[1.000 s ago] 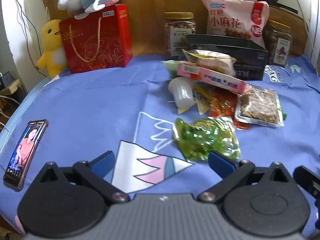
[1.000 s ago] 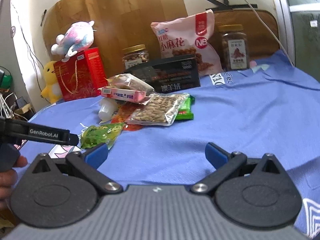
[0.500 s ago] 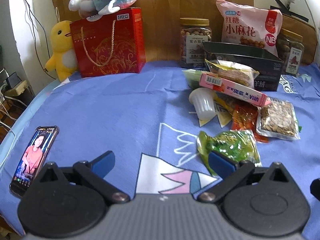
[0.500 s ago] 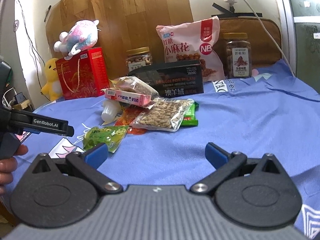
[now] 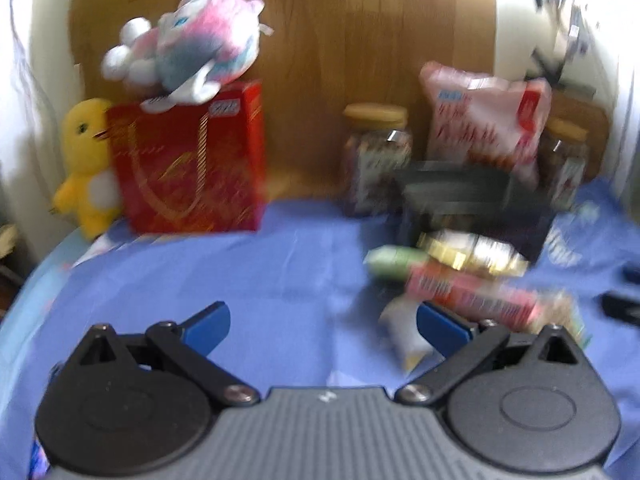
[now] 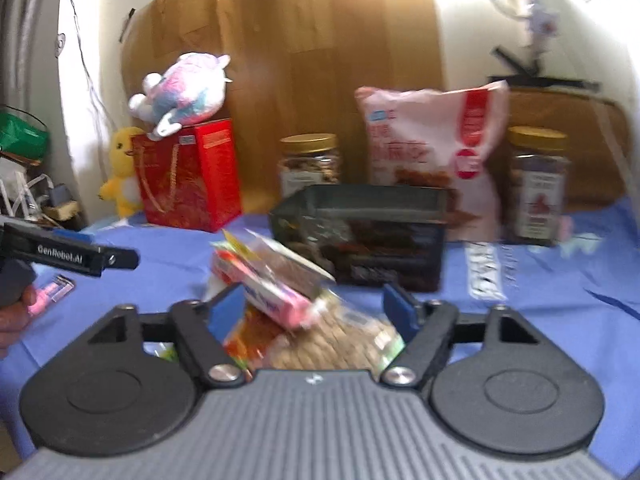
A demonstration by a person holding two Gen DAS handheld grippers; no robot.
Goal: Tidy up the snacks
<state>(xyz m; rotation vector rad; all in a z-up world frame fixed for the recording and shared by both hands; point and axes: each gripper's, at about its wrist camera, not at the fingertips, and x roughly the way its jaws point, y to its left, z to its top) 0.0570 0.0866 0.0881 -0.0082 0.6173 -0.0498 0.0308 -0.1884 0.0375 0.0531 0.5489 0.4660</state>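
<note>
At centre frame, loose snack packets seemingly all lie outside the dark rectangular box; right gripper closing around them ungripped, left gripper open, empty.

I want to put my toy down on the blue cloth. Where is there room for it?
The biggest bare patch of blue cloth lies in front of the red gift bag, left of the snack pile. Another bare stretch lies right of the black box, below the right-hand jar. It is crowded around the pile and the box, where the right gripper is closing.
</note>
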